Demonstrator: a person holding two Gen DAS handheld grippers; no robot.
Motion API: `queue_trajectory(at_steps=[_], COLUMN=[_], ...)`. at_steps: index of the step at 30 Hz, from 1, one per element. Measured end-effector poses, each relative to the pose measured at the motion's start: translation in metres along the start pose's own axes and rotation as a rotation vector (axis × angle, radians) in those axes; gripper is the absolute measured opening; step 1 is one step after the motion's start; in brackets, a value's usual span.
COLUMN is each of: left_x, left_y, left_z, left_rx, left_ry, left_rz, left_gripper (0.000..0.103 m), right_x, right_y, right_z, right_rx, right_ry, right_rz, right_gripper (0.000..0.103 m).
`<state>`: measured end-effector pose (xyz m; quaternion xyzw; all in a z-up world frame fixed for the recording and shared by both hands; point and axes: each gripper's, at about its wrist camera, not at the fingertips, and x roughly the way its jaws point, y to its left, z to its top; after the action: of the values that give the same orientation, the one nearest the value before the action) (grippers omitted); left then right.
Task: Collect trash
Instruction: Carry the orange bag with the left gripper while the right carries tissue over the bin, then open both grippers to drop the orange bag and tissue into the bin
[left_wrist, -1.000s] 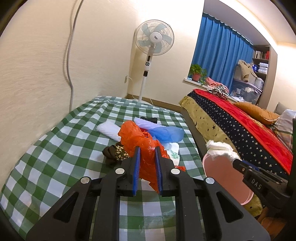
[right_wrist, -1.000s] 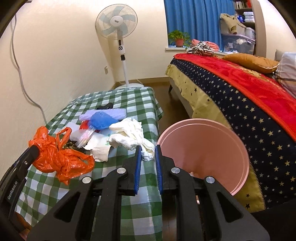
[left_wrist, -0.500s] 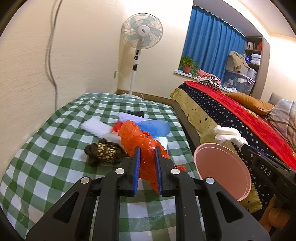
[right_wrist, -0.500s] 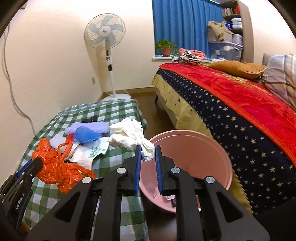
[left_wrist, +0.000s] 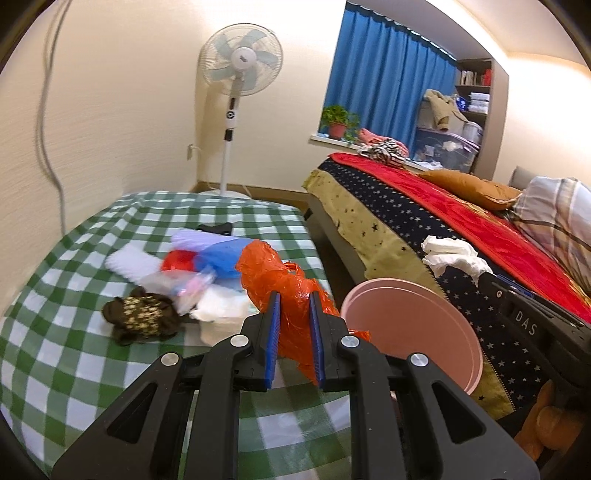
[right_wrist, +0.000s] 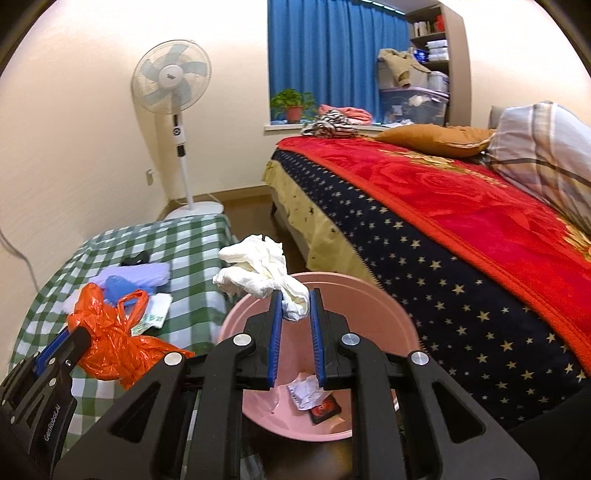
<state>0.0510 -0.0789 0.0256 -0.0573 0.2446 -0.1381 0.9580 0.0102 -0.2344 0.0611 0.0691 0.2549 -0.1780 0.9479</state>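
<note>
My left gripper (left_wrist: 294, 301) is shut on a crumpled orange plastic bag (left_wrist: 280, 284), held above the table's right edge next to the pink bin (left_wrist: 417, 332); the bag also shows in the right wrist view (right_wrist: 110, 339). My right gripper (right_wrist: 294, 299) is shut on a wad of white tissue (right_wrist: 262, 269) and holds it over the pink bin (right_wrist: 369, 295). In the left wrist view the tissue (left_wrist: 452, 256) hangs above the bin's far side. Paper scraps and a dark wrapper (right_wrist: 321, 404) lie in the bin.
On the green checked table (left_wrist: 55, 350) lie a dark patterned cloth (left_wrist: 142, 319), a blue bag (left_wrist: 221, 256), a red item (left_wrist: 179, 260), white and lilac pieces. A bed with a red and starred blanket (right_wrist: 461, 229) stands right. A standing fan (left_wrist: 240, 74) is at the back.
Both grippers have moved right towards the bin. The orange bag is now at the table's right edge, and the white tissue has gone from beside the bin to over its opening.
</note>
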Motion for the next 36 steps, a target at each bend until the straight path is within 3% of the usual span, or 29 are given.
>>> queue_trajectory(at_steps=[10,18,32,36], left_x=[0.021,0.046,0.081,0.083], left_y=[-0.026,-0.044,-0.067,-0.069], left_z=[-0.001,-0.005,-0.018,-0.017], left_rx=[0.049,0.073,0.086,0.08], left_ry=[0.007,0.064,0.127,0.129], left_rz=[-0.104,-0.193,-0.255,-0.277], left_gripper=[0.015,0.015,0.015,0.017], right_x=[0.009,0.023,0.047,0.048], right_y=[-0.017,-0.034,-0.043,-0.046], right_z=[-0.002,-0.005,-0.009,-0.009], right_rx=[0.025,0.052,0.073,0.093], right_ry=[0.002,0.02,0.057,0.049], right_rz=[-0.07,-0.115,-0.141,-0.164], right_gripper=[0.015,0.015,0.016,0.022])
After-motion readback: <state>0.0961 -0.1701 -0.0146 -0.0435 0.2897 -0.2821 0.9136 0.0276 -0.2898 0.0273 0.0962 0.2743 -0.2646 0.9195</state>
